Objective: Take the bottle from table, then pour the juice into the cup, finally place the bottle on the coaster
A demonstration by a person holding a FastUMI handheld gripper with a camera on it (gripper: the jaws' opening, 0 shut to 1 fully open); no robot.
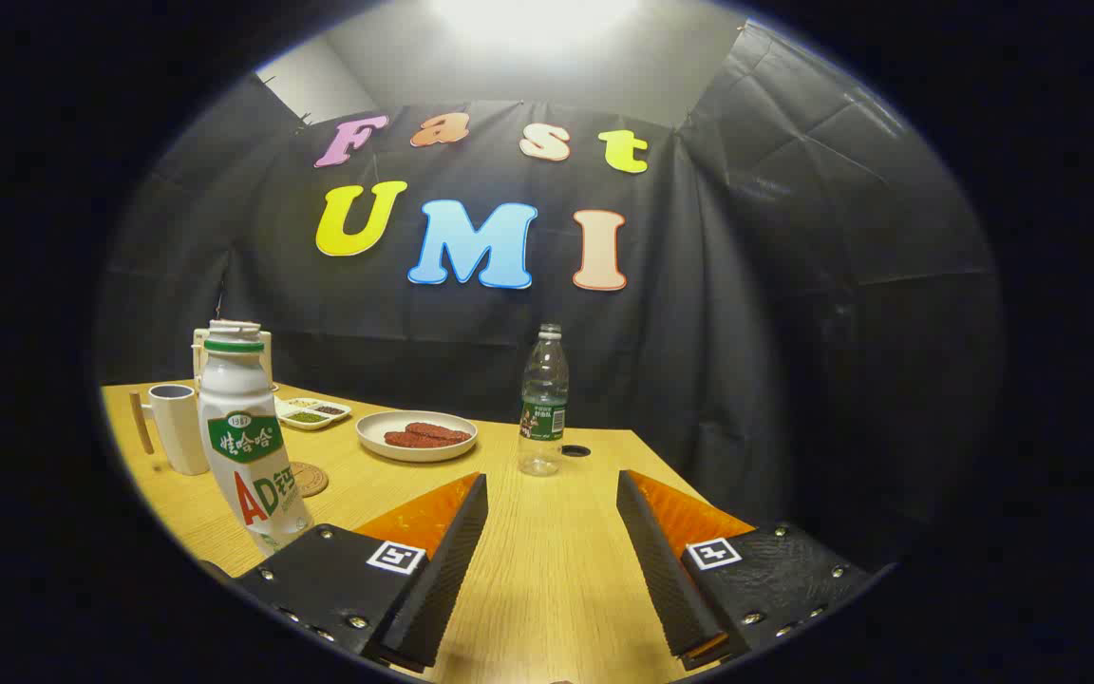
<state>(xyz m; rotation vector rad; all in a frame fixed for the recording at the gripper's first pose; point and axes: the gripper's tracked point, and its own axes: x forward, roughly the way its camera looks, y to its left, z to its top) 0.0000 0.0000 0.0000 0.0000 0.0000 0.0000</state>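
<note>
The tool (552,494) sits low over the wooden tabletop (547,570) with its two fingers (457,541) spread wide apart and nothing between them, only bare wood showing in the gap. The task's bottle (248,442), white with a green band at the neck and a green and red label, stands upright on the tabletop off to the left of the left finger, close beside it but not touching, and slightly ahead of its base. Just behind and to the right of the bottle lies a round cork coaster (308,479), partly hidden by it. Farther left stands a white cup (177,427) with a wooden handle. Beyond the fingers, a clear plastic water bottle (544,404) stands upright, just ahead of the gap; left of it rests a white plate (417,435) carrying reddish pieces, and past that a small divided dish (314,412).
</note>
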